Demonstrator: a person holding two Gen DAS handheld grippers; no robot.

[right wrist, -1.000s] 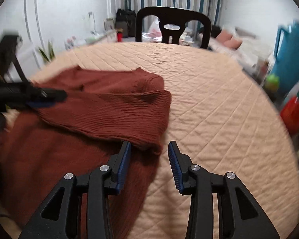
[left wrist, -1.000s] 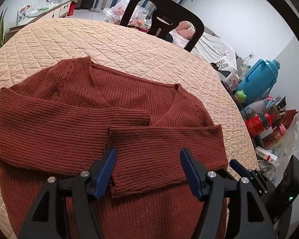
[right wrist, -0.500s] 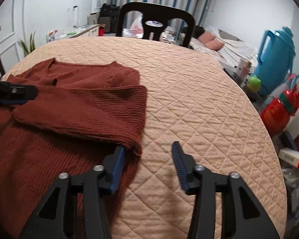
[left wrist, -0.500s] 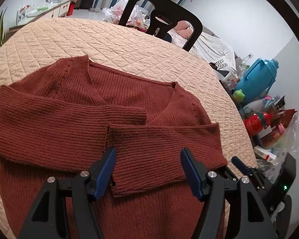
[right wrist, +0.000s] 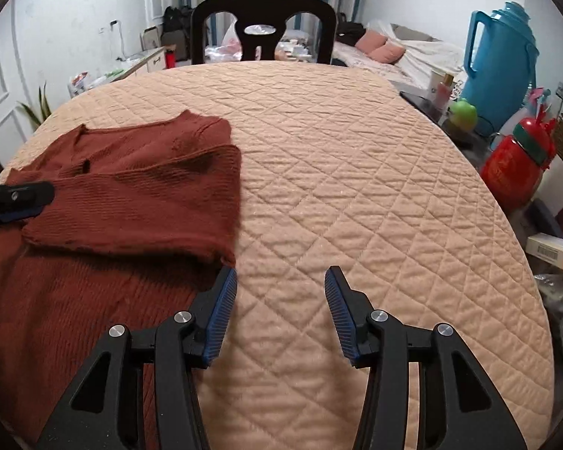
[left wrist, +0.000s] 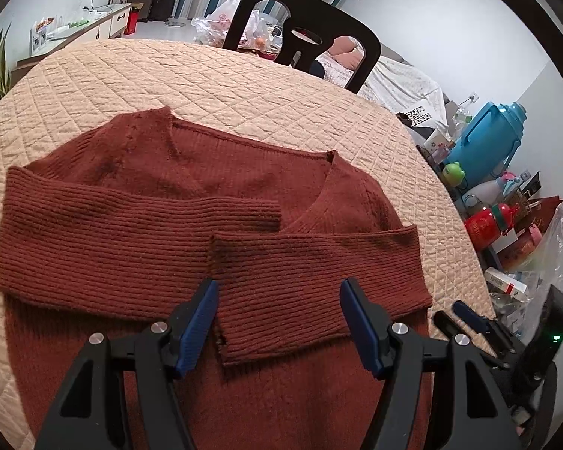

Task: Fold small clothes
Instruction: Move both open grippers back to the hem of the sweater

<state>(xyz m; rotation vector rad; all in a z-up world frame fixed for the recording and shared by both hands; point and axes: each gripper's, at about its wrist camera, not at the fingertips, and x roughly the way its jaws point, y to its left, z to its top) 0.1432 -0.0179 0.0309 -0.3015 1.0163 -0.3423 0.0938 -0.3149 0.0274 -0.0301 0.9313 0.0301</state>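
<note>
Left wrist view
Sweater (left wrist: 139, 247): flat on the table (left wrist: 244, 86), both sleeves folded across the chest.
Left gripper (left wrist: 277, 322): open, above the right sleeve's cuff, gripping nothing.

Right wrist view
Right gripper (right wrist: 281, 311): jaws just widened, empty, beside the sweater's edge.
Risk: lifting the hem may slide the loose sleeves apart.

Rust-red ribbed sweater (left wrist: 139, 240) on peach cover (right wrist: 356, 187) (diamond-quilted).

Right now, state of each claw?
Left claw: open, empty, above the folded sleeve of the rust-red ribbed knit sweater.
Right claw: just opened wider, empty, over the quilted beige tablecloth.
</note>
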